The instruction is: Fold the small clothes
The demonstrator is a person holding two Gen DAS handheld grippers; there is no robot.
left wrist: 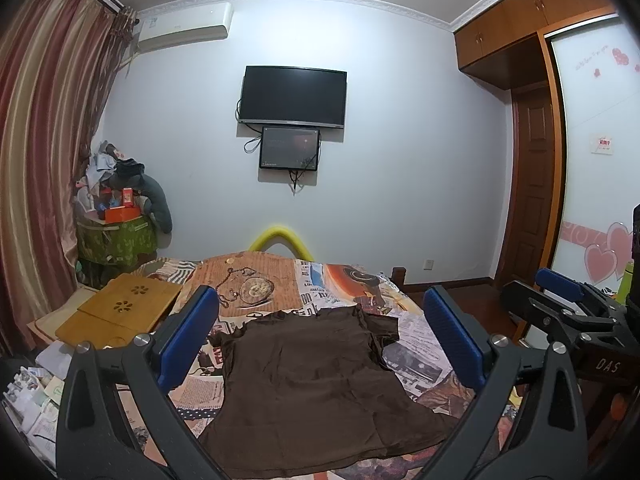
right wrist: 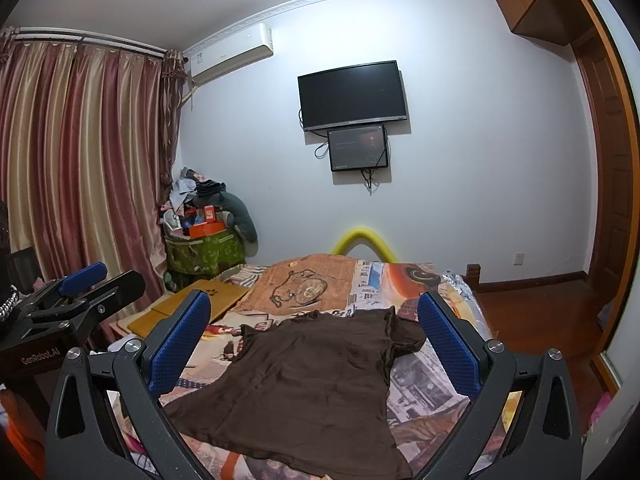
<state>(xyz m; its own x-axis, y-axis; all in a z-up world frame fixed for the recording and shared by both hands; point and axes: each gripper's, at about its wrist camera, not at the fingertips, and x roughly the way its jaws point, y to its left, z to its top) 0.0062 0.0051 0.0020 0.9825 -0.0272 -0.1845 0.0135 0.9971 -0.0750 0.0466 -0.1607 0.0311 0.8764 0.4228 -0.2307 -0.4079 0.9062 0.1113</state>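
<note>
A small brown T-shirt [left wrist: 316,376] lies spread flat on the bed [left wrist: 416,328], over a bedspread printed with newspaper text and a pocket-watch picture. Its hem lies toward the near edge of the bed and its neck toward the foot, where a yellow foam bar [left wrist: 280,236] arches up behind the mattress. One short sleeve reaches out toward the right edge of the bed; the other is rumpled on the left side.

Both tongs hang above the near edge, pointing slightly downward at the cloth. The left gripper [left wrist: 320,344] has its jaws standing wide, with the blue pads [left wrist: 188,340] well apart on either side of the shirt as seen from its own camera, and nothing is between them but air. The right gripper [right wrist: 316,344] is likewise spread wide and holds nothing; it shows at the right edge of the left wrist view, just beside its partner. Neither touches the shirt.

On the left side of the bed, near the far corner, sits a bamboo lap desk [left wrist: 120,308] with flower-shaped cutouts. Loose papers [left wrist: 36,396] lie heaped at the bed's near left edge. Past the far left corner a green fabric bin [left wrist: 116,240] stands piled high with clothes and boxes, next to striped curtains [left wrist: 44,152]. A dark television [left wrist: 293,96] hangs on the far wall with a smaller screen [left wrist: 289,148] just beneath it, and an air conditioner [left wrist: 186,26] sits up near the ceiling. A wooden wardrobe [left wrist: 532,12] fills the right side of the room.
</note>
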